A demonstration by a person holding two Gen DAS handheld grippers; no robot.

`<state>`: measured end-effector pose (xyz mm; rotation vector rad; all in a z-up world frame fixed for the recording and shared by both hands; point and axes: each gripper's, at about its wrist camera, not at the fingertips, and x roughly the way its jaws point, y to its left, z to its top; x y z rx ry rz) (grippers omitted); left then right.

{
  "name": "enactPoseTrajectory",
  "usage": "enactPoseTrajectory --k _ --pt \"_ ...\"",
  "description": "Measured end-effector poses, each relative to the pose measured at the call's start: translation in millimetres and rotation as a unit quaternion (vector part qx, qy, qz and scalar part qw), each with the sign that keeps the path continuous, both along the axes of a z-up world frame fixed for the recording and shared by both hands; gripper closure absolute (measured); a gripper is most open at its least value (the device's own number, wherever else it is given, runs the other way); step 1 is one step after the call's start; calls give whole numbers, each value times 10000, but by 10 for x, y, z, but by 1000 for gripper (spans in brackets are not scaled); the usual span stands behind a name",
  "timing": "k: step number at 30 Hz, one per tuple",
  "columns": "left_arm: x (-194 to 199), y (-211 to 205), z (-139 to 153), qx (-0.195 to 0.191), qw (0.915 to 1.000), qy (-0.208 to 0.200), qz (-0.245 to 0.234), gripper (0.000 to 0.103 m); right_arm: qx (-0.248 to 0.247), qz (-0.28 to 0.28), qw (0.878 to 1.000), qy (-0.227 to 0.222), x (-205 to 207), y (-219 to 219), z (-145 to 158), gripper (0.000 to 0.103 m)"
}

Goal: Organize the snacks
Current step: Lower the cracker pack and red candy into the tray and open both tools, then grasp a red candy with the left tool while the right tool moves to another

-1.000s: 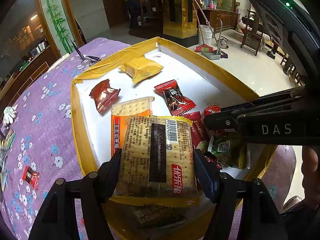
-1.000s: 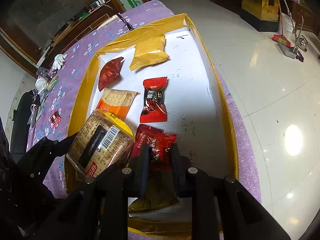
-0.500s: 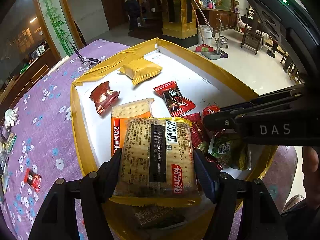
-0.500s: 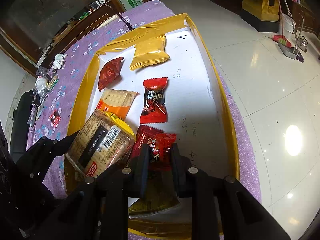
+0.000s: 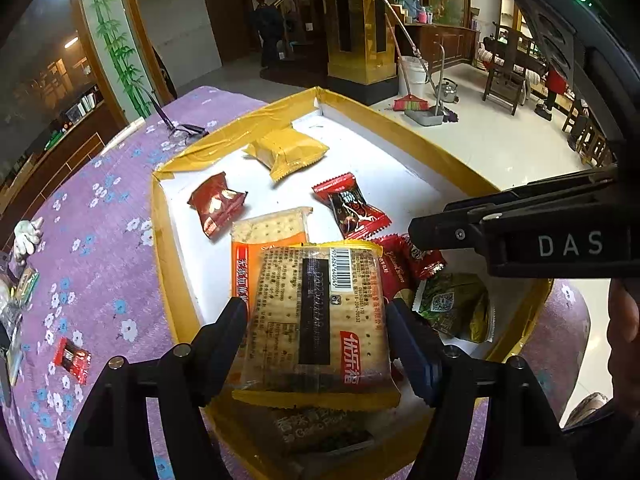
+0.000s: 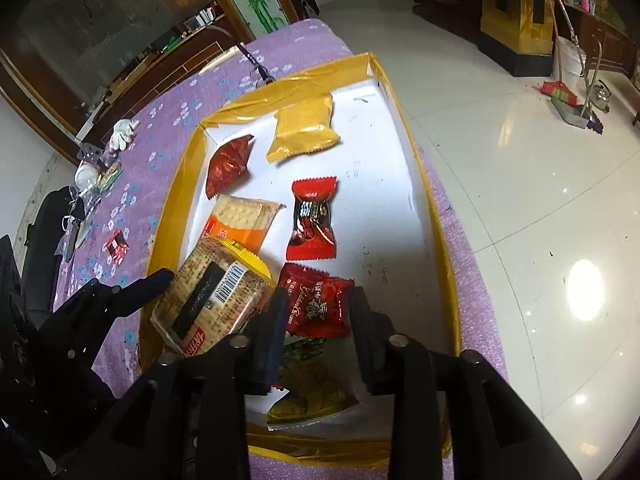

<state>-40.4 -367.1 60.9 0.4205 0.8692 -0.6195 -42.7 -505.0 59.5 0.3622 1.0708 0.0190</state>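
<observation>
Left wrist view: my left fingers point(image 5: 316, 344) clamp a clear-wrapped stack of square crackers with a yellow seal and barcode point(image 5: 318, 316), held above the near end of the tray.
Right wrist view: my right fingers point(image 6: 316, 332) are narrow, pinching a small red foil candy packet point(image 6: 320, 306) by its sides, just beside the cracker stack.
Tray: a shallow white tray with yellow taped rims point(image 6: 434, 216) on a purple flowered worktop point(image 5: 92, 240).
Already in the tray: a yellow pillow pack point(image 6: 304, 130), a dark red crinkled pouch point(image 6: 228, 164), an orange cracker pack point(image 6: 242, 220), a red twist-end candy point(image 6: 314, 220), a green foil packet point(image 6: 308, 384).
Left out: one small red candy point(image 5: 74, 360) lies on the cloth, well apart from the tray.
Progress: I judge most snacks gathered; two in hand need placing, one needs fetching.
Open room: the tray's right side and far corner are bare white.
Edges: the tray's right rim sits near the worktop edge, with floor beyond.
</observation>
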Motion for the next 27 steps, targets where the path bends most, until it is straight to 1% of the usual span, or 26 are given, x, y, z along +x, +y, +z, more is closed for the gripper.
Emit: enactPoseTrajectory --k 3,6,8,12,14,17,21,24,27 --pt "-25 75 75 -47 9999 -127 49 27 -1 -38 10000 -36 -14 8 30 71" --pt "-20 196 135 -137 9996 -169 189 27 -10 -51 9999 -87 -32 40 64 71" --pt "-2 327 180 -211 9990 -193 348 27 -3 -44 9999 -105 -39 68 78 71" --pt "64 716 266 -388 9956 -176 831 27 -11 6 9999 -157 -50 164 117 71" --pt "107 978 284 -507 9922 -69 1137 26 -35 33 9998 -180 -57 220 136 71" --pt "161 1385 219 -639 9846 242 1608 26 -47 27 9998 -192 -71 301 141 71" --pt "148 1741 58 -734 9757 630 1966 26 -27 -30 9999 -163 -85 371 124 71" --pt "84 1826 -46 -817 9733 915 1942 26 -35 -54 9998 -174 -96 425 132 71" --pt "5 1744 -114 -879 9748 1152 1695 26 -58 -30 9998 -182 -116 495 140 71"
